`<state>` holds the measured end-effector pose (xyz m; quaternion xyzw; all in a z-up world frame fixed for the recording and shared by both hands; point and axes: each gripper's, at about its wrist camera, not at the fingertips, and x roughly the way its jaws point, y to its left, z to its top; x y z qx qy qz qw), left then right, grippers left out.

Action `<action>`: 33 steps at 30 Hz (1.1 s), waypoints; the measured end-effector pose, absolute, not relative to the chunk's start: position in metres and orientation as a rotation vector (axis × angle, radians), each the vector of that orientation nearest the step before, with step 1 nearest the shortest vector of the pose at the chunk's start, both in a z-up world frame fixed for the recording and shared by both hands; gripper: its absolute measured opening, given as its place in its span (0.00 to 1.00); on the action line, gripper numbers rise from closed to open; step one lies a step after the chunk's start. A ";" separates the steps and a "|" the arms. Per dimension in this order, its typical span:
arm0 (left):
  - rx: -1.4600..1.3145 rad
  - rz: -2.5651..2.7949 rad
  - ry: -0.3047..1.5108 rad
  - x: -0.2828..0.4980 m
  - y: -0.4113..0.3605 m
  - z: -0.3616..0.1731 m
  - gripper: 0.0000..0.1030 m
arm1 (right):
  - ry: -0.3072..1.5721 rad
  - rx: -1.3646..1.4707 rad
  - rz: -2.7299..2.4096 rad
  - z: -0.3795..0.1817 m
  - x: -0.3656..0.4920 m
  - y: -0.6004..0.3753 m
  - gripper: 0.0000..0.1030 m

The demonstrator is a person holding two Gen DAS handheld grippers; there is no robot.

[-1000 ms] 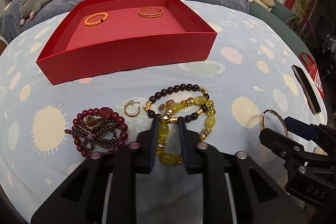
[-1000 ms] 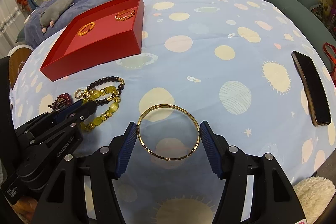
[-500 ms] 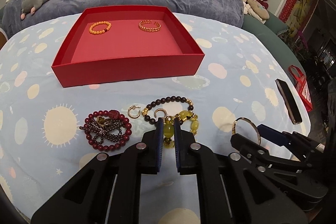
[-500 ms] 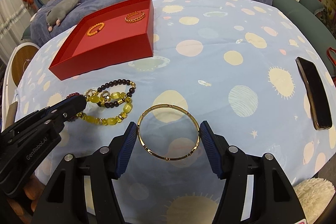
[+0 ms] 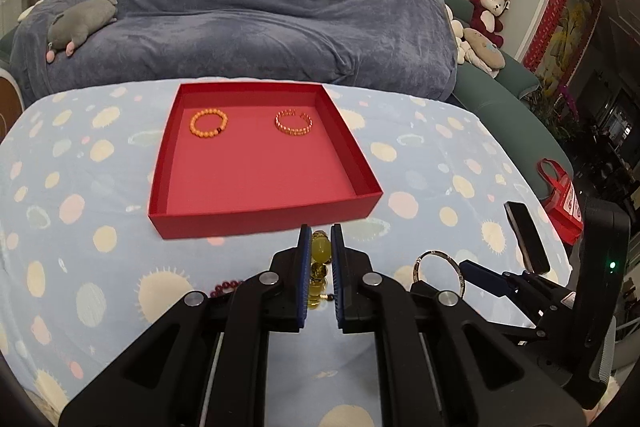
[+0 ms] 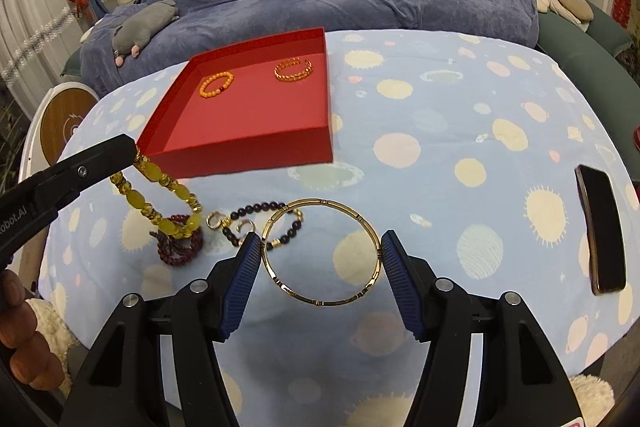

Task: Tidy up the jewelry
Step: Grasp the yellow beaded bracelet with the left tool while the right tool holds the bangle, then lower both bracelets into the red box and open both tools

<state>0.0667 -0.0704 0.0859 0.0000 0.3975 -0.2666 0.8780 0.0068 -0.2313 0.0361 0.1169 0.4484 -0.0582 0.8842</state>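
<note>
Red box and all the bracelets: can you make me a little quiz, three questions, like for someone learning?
1. True or false: the red box holds two bracelets.
2. What does the left gripper pinch?
A. yellow bead bracelet
B. black phone
3. Fill in: the right gripper holds the gold ____.

Key:
1. True: an orange bead bracelet and a gold chain bracelet.
2. A
3. bangle

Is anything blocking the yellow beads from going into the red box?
Only the red box's near wall. The left gripper holds the yellow bead bracelet just before it, so the beads must go over. Inside, the front floor is bare.
</note>
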 end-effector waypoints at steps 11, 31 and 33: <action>0.038 -0.447 0.757 0.158 -0.076 0.101 0.09 | 0.828 0.147 -0.055 0.078 0.112 -0.224 0.58; 0.072 -0.322 0.862 0.257 -0.088 0.033 0.09 | 0.916 0.122 -0.050 0.024 0.222 -0.226 0.58; 0.077 -0.316 0.871 0.259 -0.088 0.029 0.09 | 0.923 0.126 -0.048 0.021 0.223 -0.227 0.58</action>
